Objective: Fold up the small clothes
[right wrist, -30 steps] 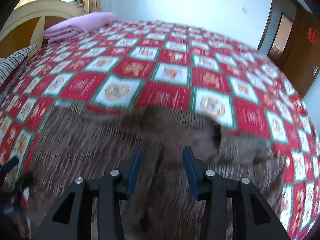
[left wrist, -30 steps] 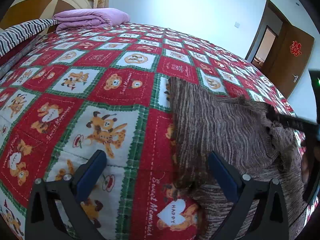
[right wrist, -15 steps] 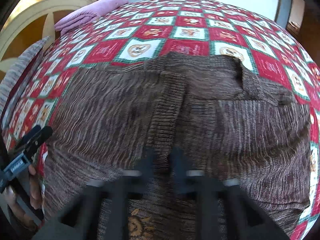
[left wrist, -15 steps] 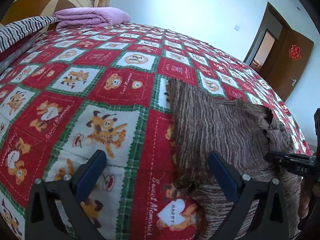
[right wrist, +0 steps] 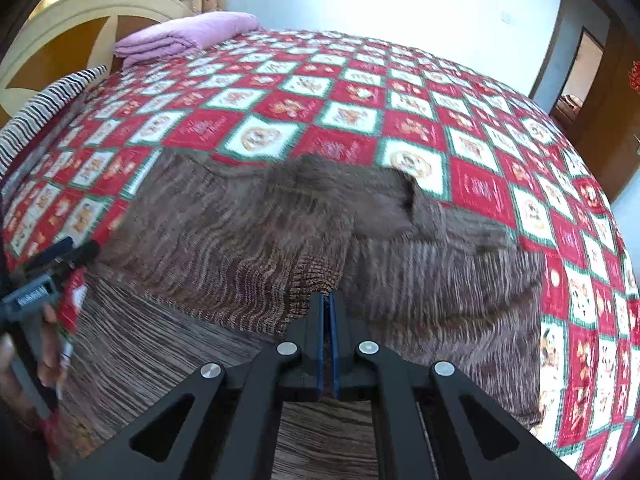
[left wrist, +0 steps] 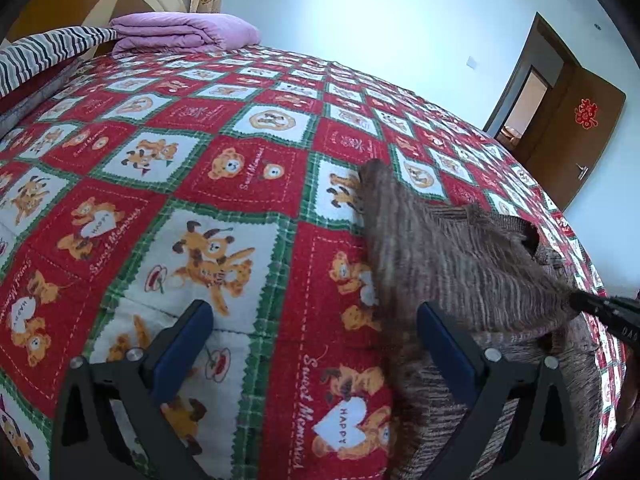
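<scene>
Centrally, ribbed brown knit garment [right wrist: 280, 236] on plush checked bedspread [right wrist: 400, 92].

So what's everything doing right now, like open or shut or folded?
Right tool: shut, pinching the brown sweater's ribbed edge.
Left tool: open, holding nothing.
Brown sweater: on the bed, one part lifted and folding over.
Purple blanket: folded, at the head of the bed.
Door: open.

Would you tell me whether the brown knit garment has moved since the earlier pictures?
Yes. The brown knit garment has been lifted by the shut right gripper; its right side is pulled up and toward the viewer across the bear quilt.
</scene>
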Available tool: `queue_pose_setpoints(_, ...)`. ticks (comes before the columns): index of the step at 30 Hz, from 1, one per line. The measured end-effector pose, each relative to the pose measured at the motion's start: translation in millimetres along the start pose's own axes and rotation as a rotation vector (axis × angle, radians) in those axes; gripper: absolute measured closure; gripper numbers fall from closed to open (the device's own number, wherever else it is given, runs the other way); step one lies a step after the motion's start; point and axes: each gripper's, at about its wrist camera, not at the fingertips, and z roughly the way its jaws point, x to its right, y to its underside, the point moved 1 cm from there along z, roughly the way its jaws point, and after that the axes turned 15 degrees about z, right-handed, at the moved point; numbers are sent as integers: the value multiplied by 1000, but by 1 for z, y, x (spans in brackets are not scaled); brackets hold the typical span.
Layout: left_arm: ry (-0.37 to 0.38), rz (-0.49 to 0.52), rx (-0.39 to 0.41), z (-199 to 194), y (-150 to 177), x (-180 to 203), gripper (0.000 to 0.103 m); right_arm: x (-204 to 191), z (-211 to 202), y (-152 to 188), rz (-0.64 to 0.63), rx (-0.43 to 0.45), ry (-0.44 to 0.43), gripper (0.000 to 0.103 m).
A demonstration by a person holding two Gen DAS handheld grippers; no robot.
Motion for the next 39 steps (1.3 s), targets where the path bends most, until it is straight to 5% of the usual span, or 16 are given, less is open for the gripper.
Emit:
queue_pose_setpoints(7,-31,49,-19,3,-1,8,0,15,17,3,52,-58,-33,100)
queue_pose_setpoints(11,-45,56,-33,5,0,9,0,20,6,-8,85,-7,-33,65)
queue_pose_setpoints(18,-132,117,-85,8,3,17,0,2,18,-29,159,17,-197,65)
queue_pose_setpoints(22,-164,156,-111,10,5,21,0,-13,44,-37,85,26,-75,65)
queue_pose_setpoints(24,-175,160,-111,8,7,21,0,-2,74,-36,122,-72,24,64)
queue_pose_setpoints(30,-171,146,-112,8,8,18,0,-7,45,-19,85,47,12,62)
queue_pose_setpoints(33,-166,137,-110,7,8,17,0,-11,27,1,59,53,-51,58)
queue_pose_setpoints(35,-165,137,-107,7,8,17,0,-4,34,11,47,26,-21,57)
queue_pose_setpoints(39,-141,117,-93,5,9,13,0,27,27,15,173,15,-131,54)
